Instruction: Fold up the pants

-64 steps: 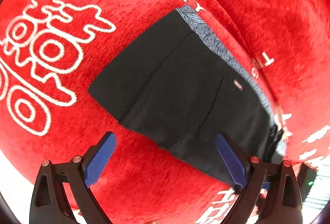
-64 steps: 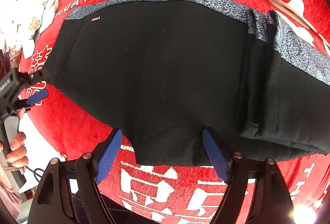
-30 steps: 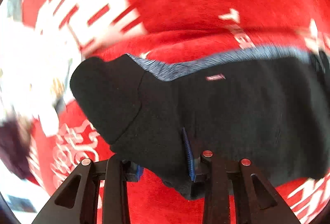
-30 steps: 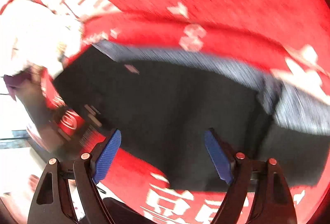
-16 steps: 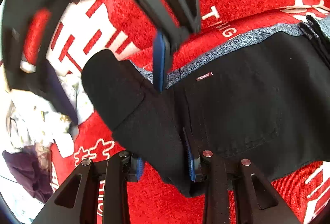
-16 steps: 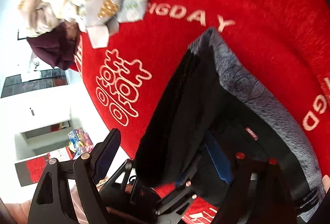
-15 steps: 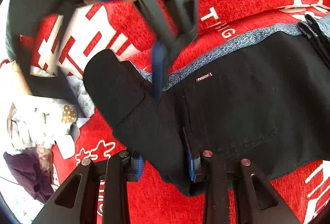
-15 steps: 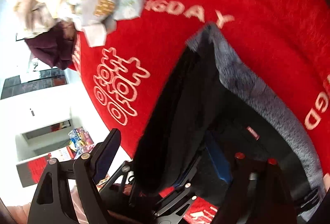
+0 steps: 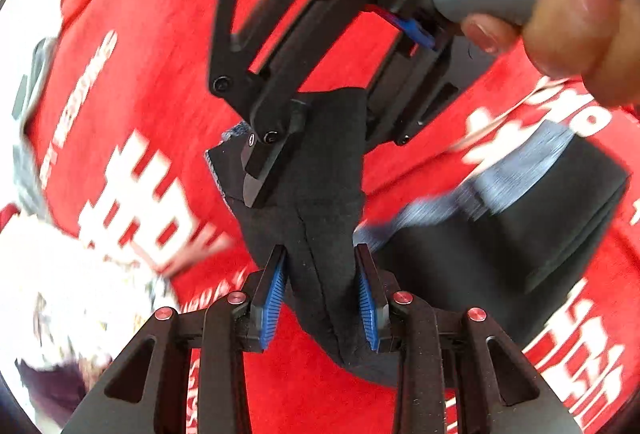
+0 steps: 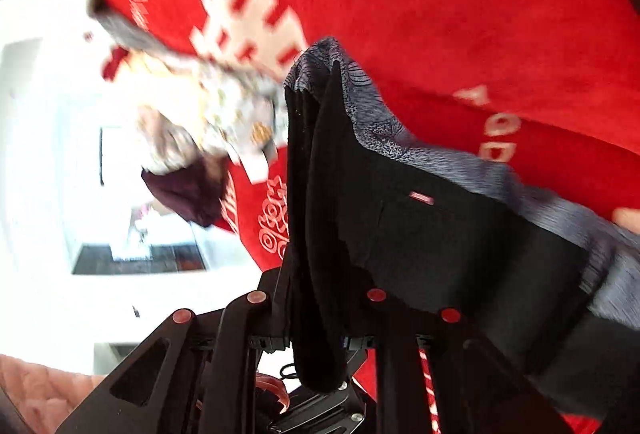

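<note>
Left gripper [image 9: 322, 298]: its blue pads stand on either side of a bunched black edge of the pants [image 9: 320, 202], and the cloth fills the gap between them; it is clamped on that fabric.

Right gripper [image 10: 316, 342]: its jaws have just been closing, and in the right wrist view a thick fold of the black fabric passes straight between the two fingers, which are drawn in tight around it; it is gripping the pants. In the left wrist view the same gripper [image 9: 288, 154] reaches in from the top of the frame, with its black finger tip lying on the raised black cloth. A person's hand [image 9: 560, 6] is wrapped round its grey handle at the upper right.

Pants: one end is lifted clear between the two grippers. The remainder lies on the red blanket [image 9: 152, 46] at the right of the left wrist view, with the grey patterned waistband [image 10: 384, 122] along the upper edge. A small red label [image 10: 422, 197] sits on the black cloth just below that band.

Surroundings: the blanket carries white lettering. A pile of pale printed clothes [image 10: 224, 114] lies on it beyond the lifted end; the picture is blurred there.
</note>
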A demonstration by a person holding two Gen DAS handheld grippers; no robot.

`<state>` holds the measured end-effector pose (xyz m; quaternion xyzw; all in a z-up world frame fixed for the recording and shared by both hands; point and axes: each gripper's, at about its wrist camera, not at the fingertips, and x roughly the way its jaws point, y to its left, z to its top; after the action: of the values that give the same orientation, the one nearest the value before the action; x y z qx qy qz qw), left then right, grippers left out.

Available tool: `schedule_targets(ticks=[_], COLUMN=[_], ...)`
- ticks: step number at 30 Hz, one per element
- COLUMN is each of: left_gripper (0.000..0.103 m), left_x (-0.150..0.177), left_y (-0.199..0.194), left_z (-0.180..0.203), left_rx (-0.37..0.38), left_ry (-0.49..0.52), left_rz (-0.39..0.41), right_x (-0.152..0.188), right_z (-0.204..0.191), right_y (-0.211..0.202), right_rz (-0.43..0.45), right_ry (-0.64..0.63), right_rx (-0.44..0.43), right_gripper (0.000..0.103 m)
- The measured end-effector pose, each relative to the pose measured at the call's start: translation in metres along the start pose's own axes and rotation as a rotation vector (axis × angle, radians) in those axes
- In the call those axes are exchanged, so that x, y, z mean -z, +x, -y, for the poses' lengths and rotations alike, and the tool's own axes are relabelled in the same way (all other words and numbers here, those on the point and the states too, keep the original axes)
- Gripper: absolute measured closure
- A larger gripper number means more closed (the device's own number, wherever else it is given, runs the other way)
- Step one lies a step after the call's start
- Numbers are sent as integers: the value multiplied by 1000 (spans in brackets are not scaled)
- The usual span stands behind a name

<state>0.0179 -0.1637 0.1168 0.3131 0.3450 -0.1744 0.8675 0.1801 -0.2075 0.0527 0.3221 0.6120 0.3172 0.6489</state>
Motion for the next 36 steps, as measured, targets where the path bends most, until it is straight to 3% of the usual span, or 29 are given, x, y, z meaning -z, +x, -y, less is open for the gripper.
schedule_targets(ticks=[4,10,14,19,20,22,23,26,31,32,34,36], left_gripper=[69,69,69,69,69,57,45,44,44,44,44,44], left_x=[-40,-70,-69,-57,-57,-55,-50,-44,-40,-38,-40,-41], left_y=[-19,-25,-17,12,14,15,16,10,-3,-3,-1,12], left_z=[59,154,216,267,269,273,268,256,209,203,179,147], left_rx=[90,225,266,271,267,266,278,306,353,353,337,302], left_ry=[70,174,252,338,348,374,370,359,265,239,164,73], left_rz=[74,79,59,-48,-55,-72,-83,-110,-158,-166,-189,-218], right_x=[37,105,142,172,174,183,186,192,194,196,202,208], right_z=[33,122,187,257,267,285,288,292,267,264,257,250], right_y=[-86,-175,-201,-195,-189,-185,-185,-188,-199,-202,-210,-219], right_rz=[142,281,329,314,312,326,334,350,313,307,291,310], right_ry=[24,164,256,344,363,402,411,416,361,353,349,355], right_rx=[23,49,74,113,108,90,76,75,233,278,408,441], right_gripper=[84,84,84,84,84,83,84,84,77,71,66,66])
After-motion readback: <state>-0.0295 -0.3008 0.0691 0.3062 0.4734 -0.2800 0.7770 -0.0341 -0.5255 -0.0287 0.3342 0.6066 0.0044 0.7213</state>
